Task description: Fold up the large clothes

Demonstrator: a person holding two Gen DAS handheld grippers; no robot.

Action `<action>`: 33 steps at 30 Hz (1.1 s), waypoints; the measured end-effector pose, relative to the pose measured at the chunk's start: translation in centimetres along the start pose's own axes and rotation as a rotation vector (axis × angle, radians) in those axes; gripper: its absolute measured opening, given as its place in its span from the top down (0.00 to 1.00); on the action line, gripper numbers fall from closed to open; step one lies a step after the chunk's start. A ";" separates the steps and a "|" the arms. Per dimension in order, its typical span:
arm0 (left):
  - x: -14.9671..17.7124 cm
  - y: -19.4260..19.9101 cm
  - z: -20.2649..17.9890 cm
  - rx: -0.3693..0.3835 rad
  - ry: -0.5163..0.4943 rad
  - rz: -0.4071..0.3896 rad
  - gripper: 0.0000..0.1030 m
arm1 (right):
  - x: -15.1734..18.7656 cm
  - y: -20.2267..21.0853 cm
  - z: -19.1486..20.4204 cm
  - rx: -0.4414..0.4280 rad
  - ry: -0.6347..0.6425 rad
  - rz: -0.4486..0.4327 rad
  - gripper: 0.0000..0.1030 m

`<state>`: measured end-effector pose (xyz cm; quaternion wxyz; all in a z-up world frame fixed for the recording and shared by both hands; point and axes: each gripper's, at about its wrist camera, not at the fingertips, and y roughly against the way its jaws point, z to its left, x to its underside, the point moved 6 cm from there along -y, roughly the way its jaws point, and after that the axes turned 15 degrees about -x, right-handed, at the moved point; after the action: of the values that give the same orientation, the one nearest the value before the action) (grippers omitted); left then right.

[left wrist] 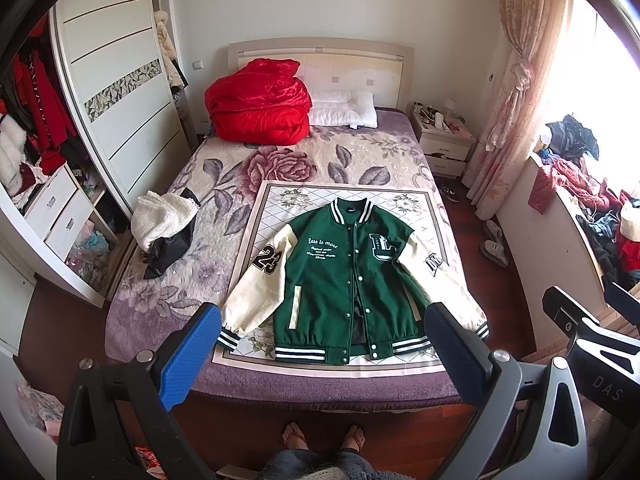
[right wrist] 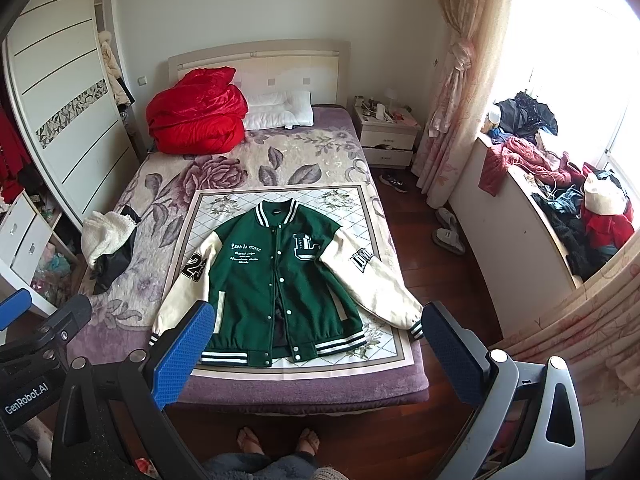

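A green varsity jacket [left wrist: 344,280] with cream sleeves lies flat, front up and snapped shut, on a white quilted mat [left wrist: 276,204] at the foot of the bed. It also shows in the right wrist view [right wrist: 276,280]. My left gripper [left wrist: 324,316] is open and empty, held high above the bed's foot, its blue pads framing the jacket's hem. My right gripper [right wrist: 320,316] is open and empty at a similar height. The right gripper's body shows at the right edge of the left wrist view [left wrist: 592,328].
A red duvet [left wrist: 260,104] and white pillow [left wrist: 344,110] sit at the headboard. A white and black clothes pile [left wrist: 164,232] lies on the bed's left side. A wardrobe [left wrist: 100,100] stands left, a nightstand [left wrist: 444,144] and cluttered window ledge [right wrist: 560,200] right. Feet [left wrist: 320,436] stand on the floor.
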<state>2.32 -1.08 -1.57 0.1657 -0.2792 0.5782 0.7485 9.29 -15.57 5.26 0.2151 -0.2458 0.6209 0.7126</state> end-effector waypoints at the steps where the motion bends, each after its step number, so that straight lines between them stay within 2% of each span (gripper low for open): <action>1: -0.1 0.0 -0.1 0.000 0.000 0.000 0.00 | -0.3 0.2 0.2 0.000 0.001 0.000 0.00; 25: 0.5 -0.2 -0.5 0.004 -0.004 0.006 0.00 | 0.2 -0.1 -0.1 -0.002 -0.006 0.004 0.00; 29: 0.4 -0.3 -0.7 0.007 -0.004 0.008 0.00 | -0.3 -1.7 0.8 0.004 -0.011 0.018 0.00; 33: -0.3 -2.8 -0.9 0.002 -0.017 -0.001 0.00 | -0.8 -4.6 0.9 0.005 -0.045 0.028 0.00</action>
<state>4.37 -1.13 -3.67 0.1712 -0.2732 0.5773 0.7501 12.62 -14.08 2.25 0.2194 -0.2204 0.6211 0.7194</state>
